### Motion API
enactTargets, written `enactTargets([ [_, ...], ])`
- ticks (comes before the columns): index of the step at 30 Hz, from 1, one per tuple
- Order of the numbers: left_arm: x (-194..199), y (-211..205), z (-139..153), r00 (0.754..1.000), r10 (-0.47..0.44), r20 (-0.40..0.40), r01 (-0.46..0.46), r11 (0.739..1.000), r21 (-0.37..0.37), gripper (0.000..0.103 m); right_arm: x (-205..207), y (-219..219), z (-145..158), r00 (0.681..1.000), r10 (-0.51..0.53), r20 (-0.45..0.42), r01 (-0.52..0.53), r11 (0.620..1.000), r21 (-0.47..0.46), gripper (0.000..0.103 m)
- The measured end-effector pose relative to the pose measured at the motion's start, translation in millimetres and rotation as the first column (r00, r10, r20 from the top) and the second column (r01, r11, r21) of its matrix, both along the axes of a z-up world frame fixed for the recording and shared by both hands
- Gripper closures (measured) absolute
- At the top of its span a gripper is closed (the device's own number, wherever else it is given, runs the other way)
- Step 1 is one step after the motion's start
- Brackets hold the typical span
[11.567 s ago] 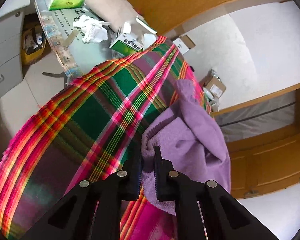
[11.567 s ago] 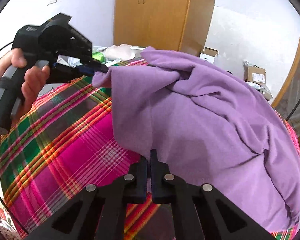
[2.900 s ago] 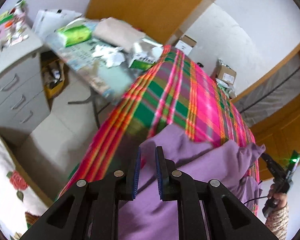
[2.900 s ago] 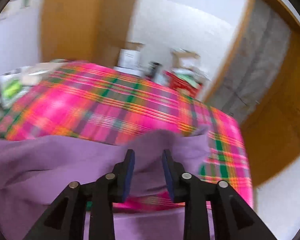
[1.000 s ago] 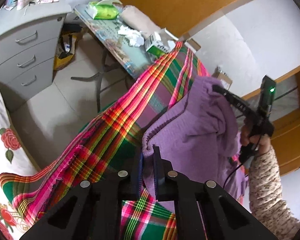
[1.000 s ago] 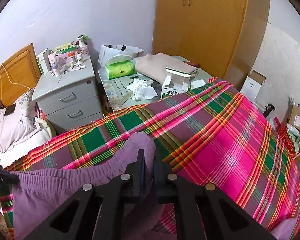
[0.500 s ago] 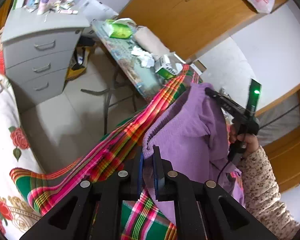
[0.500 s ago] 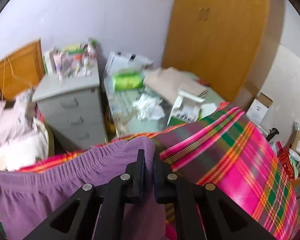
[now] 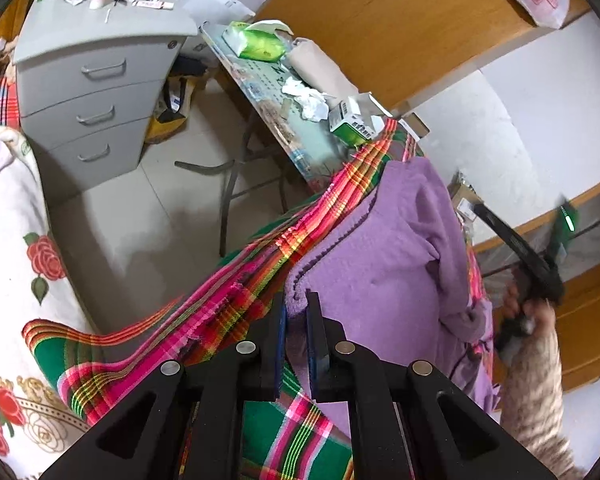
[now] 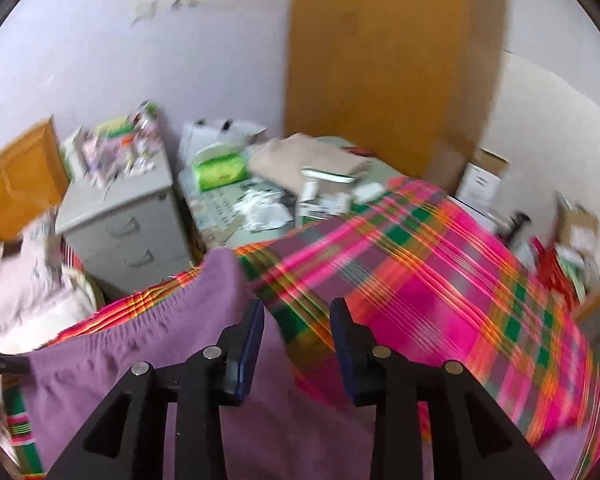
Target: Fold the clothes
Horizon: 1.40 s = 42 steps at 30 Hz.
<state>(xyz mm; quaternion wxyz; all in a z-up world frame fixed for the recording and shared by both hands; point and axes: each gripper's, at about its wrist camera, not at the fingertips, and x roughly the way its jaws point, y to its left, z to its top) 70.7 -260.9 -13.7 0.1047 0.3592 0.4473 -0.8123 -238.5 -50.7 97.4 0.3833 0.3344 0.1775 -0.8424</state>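
From my left camera, the left claw [image 9: 296, 320] sits nearest, its two fingers drawn in to a narrow slot with the elastic hem of the purple garment [image 9: 384, 264] pinched between them. I see the cloth rising away from that grip in a bunched fold, with its far corner standing up over the plaid blanket [image 9: 236, 304] that covers the bed. To my far right in this view, a hand [image 9: 520, 312] in a speckled sleeve grips the handle of the right claw, which is lifted clear of the garment.

From my right camera, blurred by motion, the right claw [image 10: 298, 322] has its fingers spread wide with nothing between them; the purple garment [image 10: 204, 352] lies under and just beside its left finger [image 10: 252, 336], spreading across the lower part of the view on the plaid blanket [image 10: 440, 280].

Further out on the left camera, the blanket's edge hangs over the side of the bed toward a tiled floor [image 9: 140, 208]. A white rose-print quilt [image 9: 16, 264] lies at my left. Beyond the floor stands a grey drawer cabinet [image 9: 96, 80] with bottles and tubes on top. Beside it a folding surface [image 9: 284, 120] carries a green tissue pack [image 9: 260, 44], crumpled white paper [image 9: 308, 100] and a green-and-white carton [image 9: 352, 124]. A wooden wardrobe [image 9: 380, 20] stands at the back.
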Motion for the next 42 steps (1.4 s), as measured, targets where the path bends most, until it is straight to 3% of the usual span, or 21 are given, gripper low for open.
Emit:
enactTargets([
  [4,-3.2,0.3,-0.3,1.0,-0.011,-0.001,0.011,1.0,-0.01,0.094,18.7,85.8,6.5,0.985,-0.166,0.04,0.168,0.984,-0.062,0.066],
  [7,-2.1,-0.6,-0.9,1.0,-0.015,-0.008,0.015,1.0,-0.008,0.094,39.8,157.0,1.9,0.938,-0.341,0.066,0.345,0.935,-0.08,0.064],
  [10,-1.5,-1.4,-3.3,1.0,-0.015,-0.009,0.015,1.0,-0.002,0.094,68.6,224.1,-6.9,0.852,-0.517,0.08,0.523,0.849,-0.075,0.058],
  [15,-2.5,-0.7,-5.5,1.0,-0.015,-0.002,0.015,1.0,-0.001,0.094,125.5,312.8,-30.6,0.696,-0.707,0.122,0.717,0.691,-0.087,0.058],
  [19,-1.5,-0.1,-5.5,1.0,-0.011,-0.002,0.011,1.0,0.002,0.094,151.5,356.3,-49.5,0.594,-0.779,0.2,0.804,0.585,-0.108,0.056],
  [22,-0.2,1.7,-3.5,1.0,-0.006,-0.004,0.006,1.0,-0.005,0.094,159.4,371.3,-65.0,0.537,-0.804,0.256,0.843,0.527,-0.112,0.056],
  [27,1.3,6.2,0.6,1.0,0.002,-0.007,-0.003,1.0,-0.02,0.094,160.8,378.8,-83.7,0.498,-0.808,0.315,0.864,0.49,-0.11,0.055],
  [31,1.3,9.0,1.1,1.0,0.008,0.003,-0.008,1.0,-0.026,0.094,155.6,381.5,-85.0,0.499,-0.811,0.305,0.866,0.484,-0.129,0.053],
  [35,1.4,10.9,0.5,1.0,0.017,0.01,-0.016,0.999,-0.036,0.094,147.8,385.7,-86.0,0.479,-0.817,0.321,0.878,0.451,-0.162,0.053],
  [38,0.5,11.6,-0.9,1.0,0.021,0.019,-0.021,0.999,-0.036,0.094,144.7,386.0,-86.3,0.468,-0.824,0.32,0.884,0.438,-0.164,0.065],
  [39,0.1,11.7,-1.3,1.0,0.023,0.022,-0.022,0.999,-0.037,0.094,143.7,386.0,-86.5,0.464,-0.826,0.319,0.886,0.435,-0.163,0.076],
  [40,-0.3,11.7,-1.6,0.999,0.025,0.024,-0.024,0.999,-0.037,0.094,143.0,386.3,-86.5,0.463,-0.826,0.321,0.886,0.434,-0.163,0.096],
  [42,-0.2,11.1,-1.7,0.999,0.028,0.025,-0.027,0.999,-0.03,0.094,141.0,388.2,-87.3,0.47,-0.813,0.344,0.883,0.437,-0.173,0.099],
])
